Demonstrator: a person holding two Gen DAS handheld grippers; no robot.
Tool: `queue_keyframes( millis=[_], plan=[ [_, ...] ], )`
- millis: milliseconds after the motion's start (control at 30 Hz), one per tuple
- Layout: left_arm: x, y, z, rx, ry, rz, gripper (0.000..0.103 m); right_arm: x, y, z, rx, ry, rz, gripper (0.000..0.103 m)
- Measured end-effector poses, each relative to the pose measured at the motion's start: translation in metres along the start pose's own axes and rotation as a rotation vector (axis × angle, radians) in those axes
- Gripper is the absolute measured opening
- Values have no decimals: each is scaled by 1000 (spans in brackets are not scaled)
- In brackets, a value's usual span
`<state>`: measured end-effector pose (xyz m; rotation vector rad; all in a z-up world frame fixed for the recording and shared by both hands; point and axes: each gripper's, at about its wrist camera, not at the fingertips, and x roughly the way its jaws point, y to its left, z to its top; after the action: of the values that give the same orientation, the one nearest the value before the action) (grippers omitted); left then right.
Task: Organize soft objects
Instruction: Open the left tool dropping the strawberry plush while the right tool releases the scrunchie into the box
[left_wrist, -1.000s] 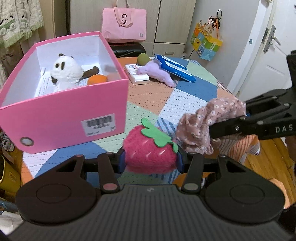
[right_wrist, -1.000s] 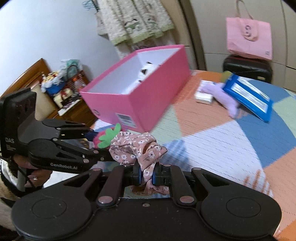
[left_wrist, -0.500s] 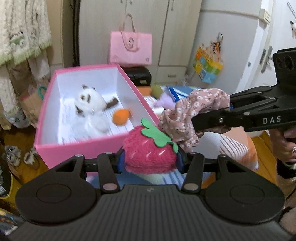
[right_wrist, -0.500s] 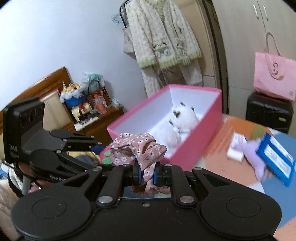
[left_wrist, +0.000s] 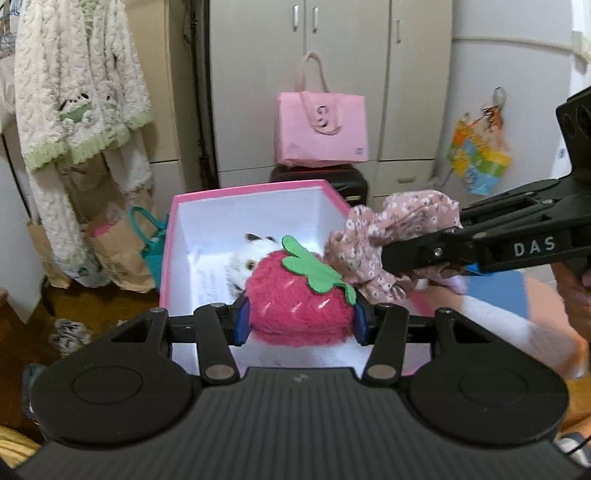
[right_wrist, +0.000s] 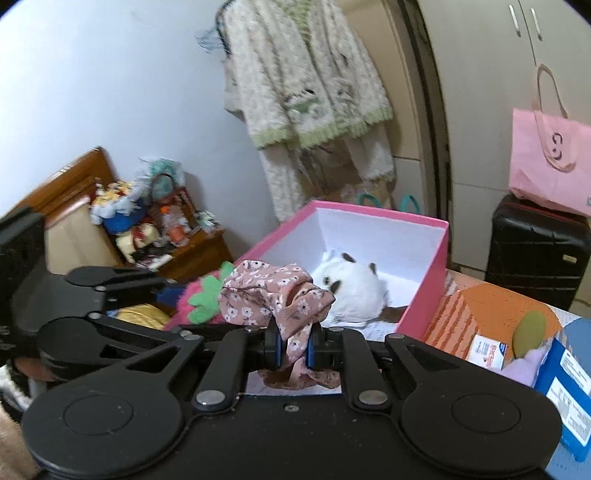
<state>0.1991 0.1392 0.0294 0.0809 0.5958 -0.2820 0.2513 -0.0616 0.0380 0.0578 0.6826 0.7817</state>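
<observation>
- Pink plush strawberry (left_wrist: 299, 295) is clamped between the blue pads of my left tongs (left_wrist: 299, 321), green felt leaf on top.
- Strawberry sits in the air over the near edge of the pink box (left_wrist: 258, 195); the box's white interior shows behind it.
- My right tongs (right_wrist: 293, 347) are clenched on the floral scrunchie (right_wrist: 273, 295); fabric bunches above the pads and hangs below them.
- In the left wrist view the scrunchie (left_wrist: 391, 236) is touching or just beside the strawberry's right shoulder, over the box's right wall. Can't tell if they actually make contact.
- White panda plush (right_wrist: 351, 291) lies inside the box, partly hidden behind both held items.
- Box stands on the desk (right_wrist: 476, 306), which has a patchwork cloth of orange, white and blue.
- Also on the desk, right of the box: a small white carton (right_wrist: 487, 349), a lilac plush (right_wrist: 524, 369) and a blue pack (right_wrist: 569, 376).
- Background: pink tote bag (left_wrist: 321, 129) on a black suitcase (right_wrist: 535, 251), fuzzy cream cardigan (left_wrist: 74, 85) hanging at left.
</observation>
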Motion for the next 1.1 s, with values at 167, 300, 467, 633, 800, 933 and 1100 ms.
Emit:
queue_keyframes(
  millis=[167,300,467,633,800,933,1100],
  plan=[
    [37,12,5,13,96,8,50,42,-12,9,3,62,-72,16],
    [53,13,11,51,131,26,51,68,-20,15,12,116,-88,18],
    [70,18,11,81,200,52,52,86,-22,17,15,153,-86,21],
    [68,18,8,100,148,99,55,90,-23,16,-47,140,-81,40],
    [58,19,8,102,113,76,66,81,-27,17,-44,117,-78,54],
    [42,18,5,88,95,56,66,58,-25,14,-54,80,-65,54],
    [15,14,2,72,58,35,66,25,-14,4,-95,51,-64,54]
  ],
)
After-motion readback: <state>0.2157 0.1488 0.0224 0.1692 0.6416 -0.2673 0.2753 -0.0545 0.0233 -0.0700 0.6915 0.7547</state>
